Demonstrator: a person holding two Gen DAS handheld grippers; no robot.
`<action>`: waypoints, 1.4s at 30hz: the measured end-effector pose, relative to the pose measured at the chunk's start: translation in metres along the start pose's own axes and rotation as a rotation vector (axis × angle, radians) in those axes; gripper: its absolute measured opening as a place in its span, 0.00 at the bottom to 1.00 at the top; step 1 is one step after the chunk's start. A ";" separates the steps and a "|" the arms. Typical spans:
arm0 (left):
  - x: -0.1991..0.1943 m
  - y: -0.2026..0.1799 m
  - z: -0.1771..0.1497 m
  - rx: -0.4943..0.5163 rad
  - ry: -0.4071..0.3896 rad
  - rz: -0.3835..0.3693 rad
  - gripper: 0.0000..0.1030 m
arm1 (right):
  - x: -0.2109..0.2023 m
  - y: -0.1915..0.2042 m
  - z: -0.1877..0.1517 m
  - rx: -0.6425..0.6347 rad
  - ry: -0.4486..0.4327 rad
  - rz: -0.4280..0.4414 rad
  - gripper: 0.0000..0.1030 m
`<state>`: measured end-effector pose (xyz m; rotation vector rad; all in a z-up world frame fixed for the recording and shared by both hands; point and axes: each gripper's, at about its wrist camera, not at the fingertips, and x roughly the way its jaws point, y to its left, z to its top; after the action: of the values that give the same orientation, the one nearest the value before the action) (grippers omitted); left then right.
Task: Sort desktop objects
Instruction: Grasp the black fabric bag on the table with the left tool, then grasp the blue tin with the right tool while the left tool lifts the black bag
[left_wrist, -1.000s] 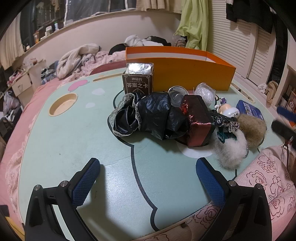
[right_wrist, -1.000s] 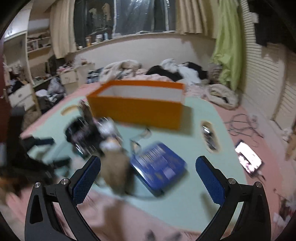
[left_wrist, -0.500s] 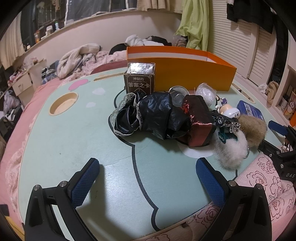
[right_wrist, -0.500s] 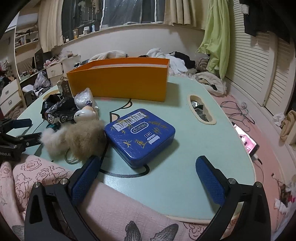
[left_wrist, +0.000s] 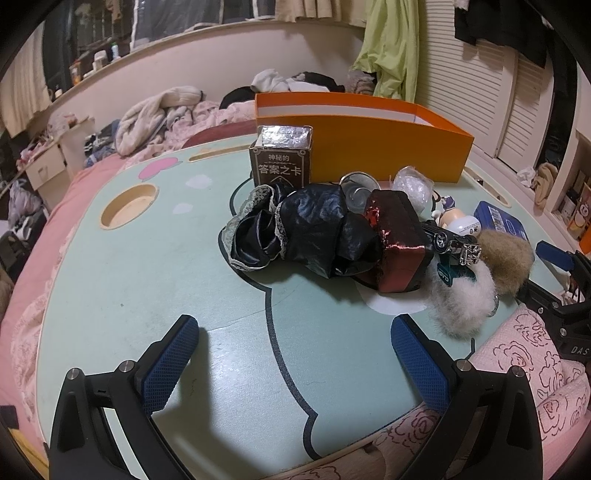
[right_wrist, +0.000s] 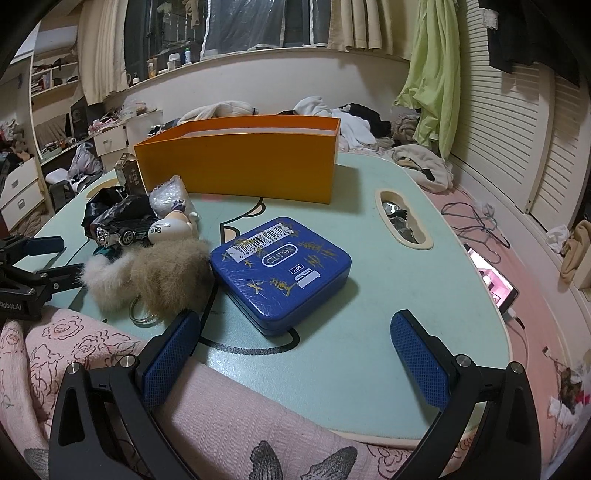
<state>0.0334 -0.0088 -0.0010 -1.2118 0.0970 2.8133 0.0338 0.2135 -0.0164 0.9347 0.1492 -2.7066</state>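
On the pale green table (left_wrist: 155, 280) lies a pile: a brown card box (left_wrist: 281, 161), black fabric (left_wrist: 303, 225), a dark red box (left_wrist: 399, 243), a toy car (left_wrist: 448, 240), white and tan fur pompoms (left_wrist: 469, 299) and a blue tin (right_wrist: 282, 266). An orange box (right_wrist: 240, 166) stands behind them. My left gripper (left_wrist: 295, 365) is open above bare table, short of the pile. My right gripper (right_wrist: 295, 362) is open at the table's near edge, just short of the blue tin. The tan pompom (right_wrist: 170, 277) touches the tin's left side.
A pink floral sleeve or cloth (right_wrist: 74, 347) lies along the near edge. The table has a round cup recess (left_wrist: 127, 206) at left and an oval slot (right_wrist: 402, 218) at right. Clothes are heaped on the bed behind, and a lit phone (right_wrist: 493, 280) lies on the floor.
The right gripper swung in from a blurred, farther view and settled close in front of the blue tin. The left gripper has barely moved.
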 end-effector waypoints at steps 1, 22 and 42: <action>-0.002 0.000 -0.001 -0.002 -0.003 0.000 1.00 | 0.001 0.001 0.000 -0.001 -0.002 0.001 1.00; 0.016 0.025 0.045 -0.321 0.001 -0.183 0.66 | 0.002 0.001 0.001 -0.001 -0.007 0.003 1.00; -0.023 0.037 0.011 -0.351 -0.143 -0.179 0.32 | -0.012 -0.009 0.020 -0.027 -0.011 -0.009 1.00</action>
<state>0.0376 -0.0460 0.0236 -1.0066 -0.5064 2.8199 0.0285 0.2208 0.0062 0.9132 0.1879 -2.7104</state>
